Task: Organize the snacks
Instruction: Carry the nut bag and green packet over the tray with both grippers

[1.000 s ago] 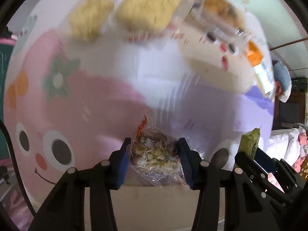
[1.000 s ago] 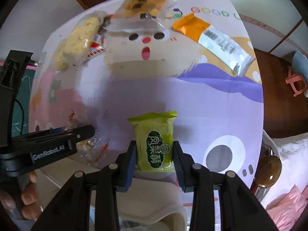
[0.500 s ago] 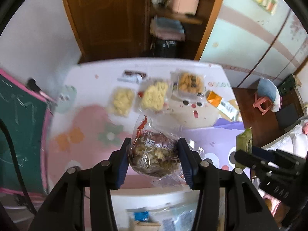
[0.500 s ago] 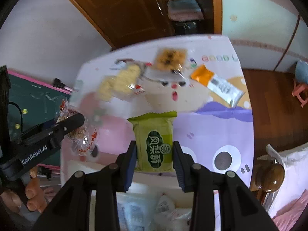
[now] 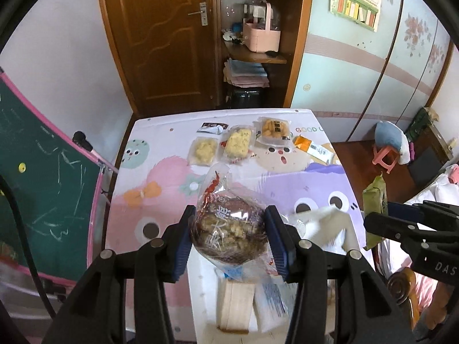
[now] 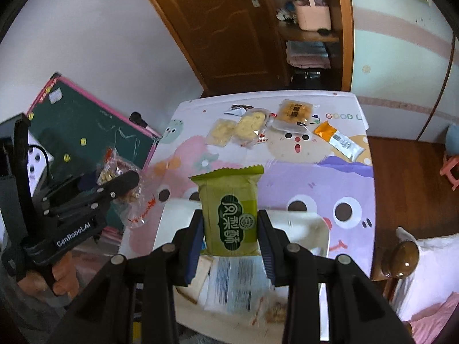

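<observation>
Snacks are in both grippers: the left gripper (image 5: 228, 229) is clamped on a clear-wrapped brown snack (image 5: 229, 230), the right gripper (image 6: 231, 225) on a green packet (image 6: 229, 212) held upright, both directly above the white bin (image 6: 312, 229) at the table's (image 5: 321, 183) near edge.

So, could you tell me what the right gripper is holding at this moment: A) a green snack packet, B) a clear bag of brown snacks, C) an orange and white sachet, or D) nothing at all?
A: in the right wrist view the right gripper has its blue pads pressed on both sides of the green snack packet, held above the table.
</observation>
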The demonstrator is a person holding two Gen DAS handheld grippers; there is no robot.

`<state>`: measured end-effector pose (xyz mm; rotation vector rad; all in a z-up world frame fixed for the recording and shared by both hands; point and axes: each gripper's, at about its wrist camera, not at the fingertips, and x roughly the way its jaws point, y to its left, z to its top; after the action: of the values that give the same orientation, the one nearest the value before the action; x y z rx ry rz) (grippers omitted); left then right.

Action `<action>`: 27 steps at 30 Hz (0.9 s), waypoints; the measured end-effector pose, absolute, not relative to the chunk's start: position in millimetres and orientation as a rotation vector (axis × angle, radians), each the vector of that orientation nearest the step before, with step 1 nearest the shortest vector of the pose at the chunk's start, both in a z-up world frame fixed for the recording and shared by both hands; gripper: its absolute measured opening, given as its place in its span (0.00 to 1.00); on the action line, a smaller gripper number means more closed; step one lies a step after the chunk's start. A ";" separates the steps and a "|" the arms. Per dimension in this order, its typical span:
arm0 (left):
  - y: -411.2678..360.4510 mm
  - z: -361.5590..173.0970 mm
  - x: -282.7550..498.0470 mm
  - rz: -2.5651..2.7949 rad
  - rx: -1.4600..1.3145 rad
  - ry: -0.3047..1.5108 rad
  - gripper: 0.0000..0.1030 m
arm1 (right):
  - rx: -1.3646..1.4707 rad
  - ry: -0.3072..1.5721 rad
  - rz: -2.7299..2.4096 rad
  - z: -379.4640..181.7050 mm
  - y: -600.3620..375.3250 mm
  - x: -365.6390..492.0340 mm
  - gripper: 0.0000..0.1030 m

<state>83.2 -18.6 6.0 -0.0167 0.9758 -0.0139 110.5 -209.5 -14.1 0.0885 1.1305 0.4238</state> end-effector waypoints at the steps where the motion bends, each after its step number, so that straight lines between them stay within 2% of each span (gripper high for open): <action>1: -18.5 5.2 76.4 -0.011 -0.013 0.975 0.45 | 0.087 1.128 0.426 -12.6 -208.4 102.8 0.35; 13: -24.8 -24.6 24.3 0.004 0.053 1.014 0.45 | 0.072 1.130 0.414 -18.2 -199.4 50.4 0.35; 27: -26.3 -51.0 9.3 0.002 0.071 1.078 0.46 | 0.057 1.206 0.360 -45.5 -188.5 31.7 0.36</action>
<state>9.3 -26.3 -51.0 0.0709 1.0781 0.0020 31.7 -188.5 -45.5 0.0566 1.2056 0.3603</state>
